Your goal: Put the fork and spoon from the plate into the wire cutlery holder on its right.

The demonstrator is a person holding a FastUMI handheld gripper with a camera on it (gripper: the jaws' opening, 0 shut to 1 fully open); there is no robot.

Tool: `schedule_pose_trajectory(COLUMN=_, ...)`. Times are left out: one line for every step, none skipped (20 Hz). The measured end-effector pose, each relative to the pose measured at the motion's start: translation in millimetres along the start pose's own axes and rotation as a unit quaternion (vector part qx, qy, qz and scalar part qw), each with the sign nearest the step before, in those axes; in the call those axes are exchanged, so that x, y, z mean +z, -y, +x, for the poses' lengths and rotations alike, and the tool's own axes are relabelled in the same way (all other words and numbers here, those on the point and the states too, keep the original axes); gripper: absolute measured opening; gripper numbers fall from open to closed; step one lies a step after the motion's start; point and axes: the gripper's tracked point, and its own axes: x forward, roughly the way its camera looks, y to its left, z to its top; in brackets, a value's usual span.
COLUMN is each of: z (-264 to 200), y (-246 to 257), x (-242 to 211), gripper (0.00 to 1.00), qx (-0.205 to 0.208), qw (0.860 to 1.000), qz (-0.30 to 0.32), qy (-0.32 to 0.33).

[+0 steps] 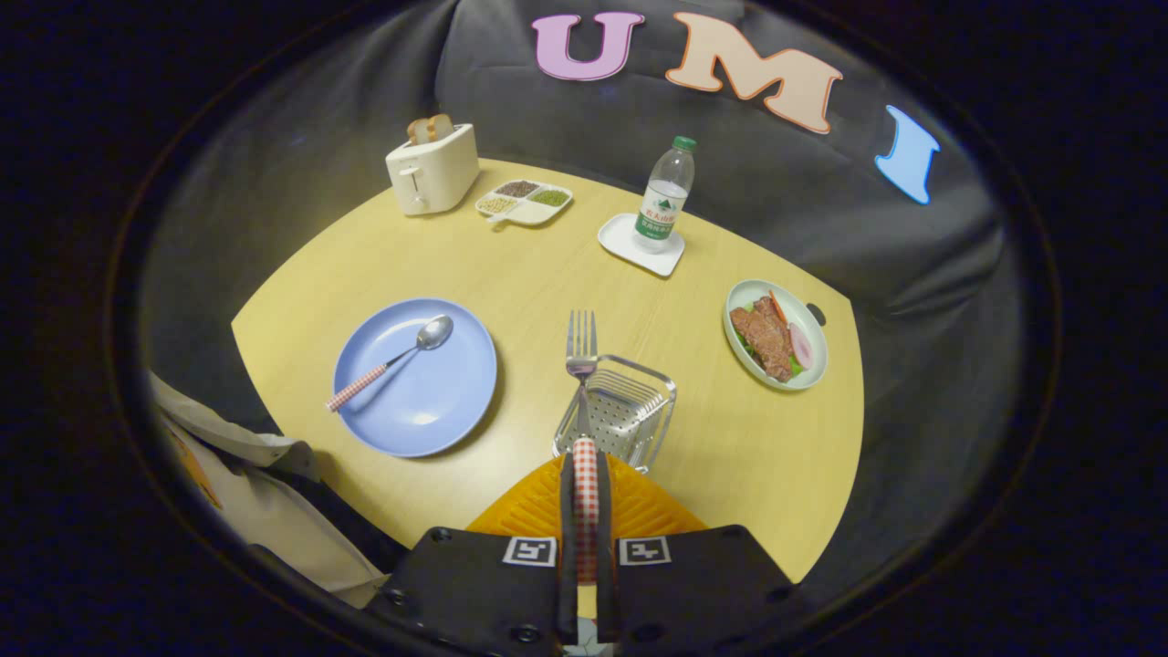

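I hold the fork (582, 401) by its red-and-white checked handle, which runs straight up between my gripper's (585, 474) two fingers at the bottom centre of the frame; both fingers are pressed tight against it, with hardly a gap between them. The metal neck and four tines stick out ahead of the fingertips, tines pointing away from me, and they hang over the near left edge of the wire cutlery holder (622, 415). That holder is a shiny metal basket with a perforated floor and rounded wire rim, standing on the yellow table (566, 265) just beyond my fingers.

Left of centre lies the blue plate (415, 377), round and shallow. The spoon (391, 361) rests on it at a slant, its silver bowl toward the upper right of the plate, its checked handle reaching to the lower left rim.

To the right of the holder is a pale green dish of meat and vegetables (776, 335). Farther back a water bottle (667, 193) stands on a white square coaster (641, 245). In the upper left sit a cream toaster (432, 168) with bread in it, and beside it a small divided tray (524, 202) of grains.
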Motion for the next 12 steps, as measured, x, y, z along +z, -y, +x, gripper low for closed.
schedule_pose_trajectory(z=-1.4, y=3.1, x=-2.8, gripper=0.11, qx=0.006, qw=1.000, qz=-0.006, qy=-0.009)
schedule_pose_trajectory(z=-2.2, y=6.8, x=-6.7, gripper=0.11, qx=0.010, qw=1.000, qz=-0.013, qy=-0.017)
schedule_pose_trajectory(z=-3.5, y=11.3, x=-9.4, gripper=0.11, qx=0.012, qw=0.999, qz=-0.020, qy=-0.026)
schedule_pose_trajectory(z=-4.0, y=15.4, x=-12.4, gripper=0.11, qx=0.016, qw=0.999, qz=-0.024, qy=-0.036)
schedule_pose_trajectory(z=-3.1, y=21.3, x=-16.3, gripper=0.11, qx=0.018, qw=0.998, qz=-0.028, qy=-0.046)
schedule_pose_trajectory(z=-2.0, y=24.2, x=-18.9, gripper=0.11, qx=0.022, qw=0.998, qz=-0.031, qy=-0.055)
schedule_pose_trajectory(z=0.0, y=26.2, x=-21.5, gripper=0.11, qx=0.026, qw=0.997, qz=-0.033, qy=-0.067)
schedule_pose_trajectory(z=1.3, y=26.8, x=-24.0, gripper=0.11, qx=0.031, qw=0.996, qz=-0.034, qy=-0.078)
schedule_pose_trajectory(z=5.0, y=27.6, x=-26.9, gripper=0.11, qx=0.036, qw=0.995, qz=-0.036, qy=-0.090)
schedule_pose_trajectory(z=6.0, y=27.9, x=-28.3, gripper=0.11, qx=0.039, qw=0.993, qz=-0.039, qy=-0.105)
schedule_pose_trajectory(z=8.3, y=29.9, x=-32.7, gripper=0.11, qx=0.040, qw=0.992, qz=-0.042, qy=-0.114)
schedule_pose_trajectory(z=10.7, y=30.1, x=-34.6, gripper=0.11, qx=0.042, qw=0.990, qz=-0.044, qy=-0.125)
